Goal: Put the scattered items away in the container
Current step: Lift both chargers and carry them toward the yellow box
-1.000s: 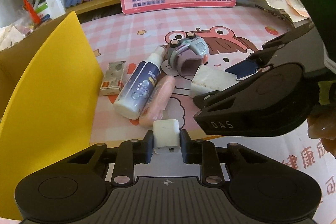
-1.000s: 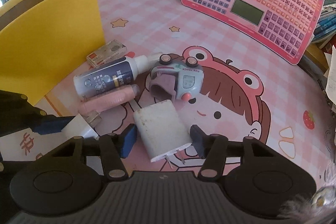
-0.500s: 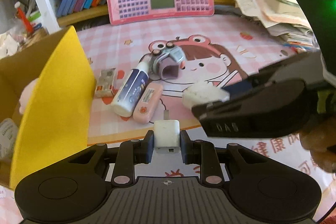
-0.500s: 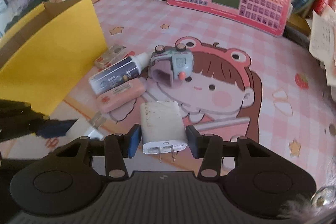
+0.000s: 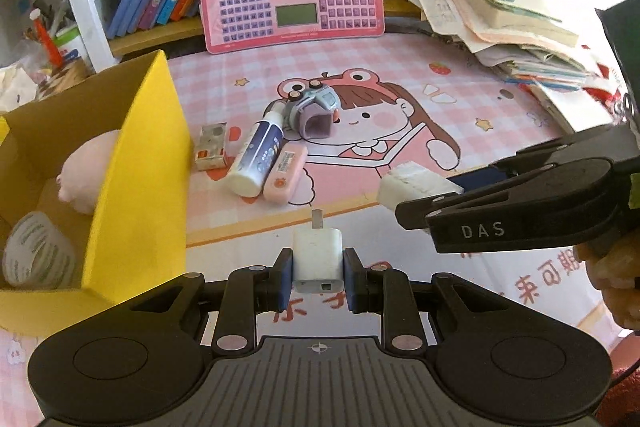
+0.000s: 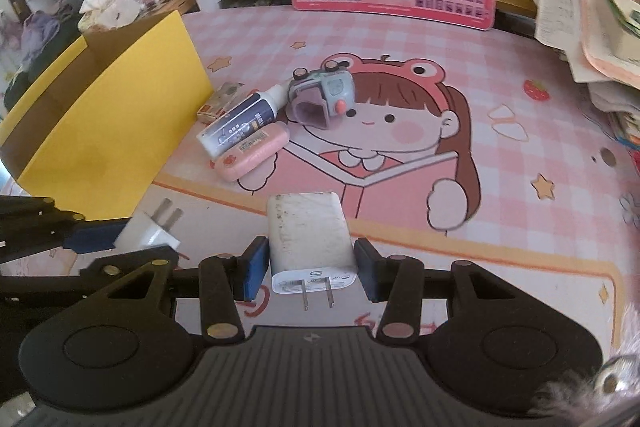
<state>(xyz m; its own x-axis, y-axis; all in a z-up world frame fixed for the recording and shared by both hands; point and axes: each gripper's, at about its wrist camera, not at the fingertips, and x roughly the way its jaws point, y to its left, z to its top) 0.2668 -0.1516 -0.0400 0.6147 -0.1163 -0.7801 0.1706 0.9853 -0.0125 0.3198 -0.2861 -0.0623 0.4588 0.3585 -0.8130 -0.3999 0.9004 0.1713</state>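
Left tongs gripping small charger, right tongs gripping large charger, box contents half hidden.

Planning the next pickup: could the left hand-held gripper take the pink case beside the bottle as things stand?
Probably not yet. The left hand-held gripper is shut on a small white charger, so its jaws are full. The pink case lies uncovered, touching the bottle.
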